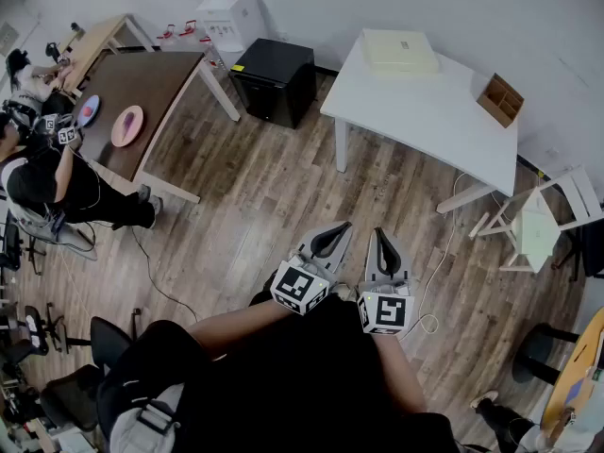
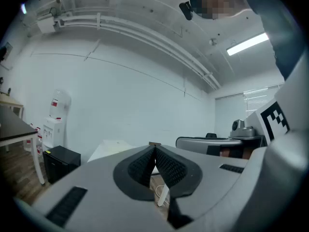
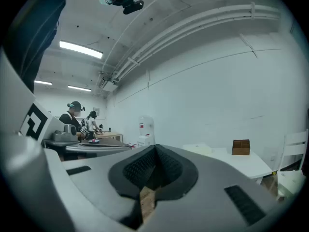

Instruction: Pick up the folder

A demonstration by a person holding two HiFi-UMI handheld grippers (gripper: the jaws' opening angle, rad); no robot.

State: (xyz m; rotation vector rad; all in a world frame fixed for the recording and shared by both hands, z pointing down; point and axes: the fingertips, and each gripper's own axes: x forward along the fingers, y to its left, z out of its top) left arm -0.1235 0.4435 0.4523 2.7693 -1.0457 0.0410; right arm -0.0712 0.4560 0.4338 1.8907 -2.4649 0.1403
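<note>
The folder is a pale cream flat case lying at the far end of the white table, well ahead of me. It also shows faintly in the right gripper view, folder, on the white table. Both grippers are held level close to my body, over the wooden floor and far short of the table. My left gripper is shut with nothing between its pads. My right gripper is shut and empty too, its pads pressed together.
A wooden organiser stands on the white table's right end. A black cabinet sits left of that table. A brown table with plates and a seated person are at far left. A white chair and a floor cable lie to the right.
</note>
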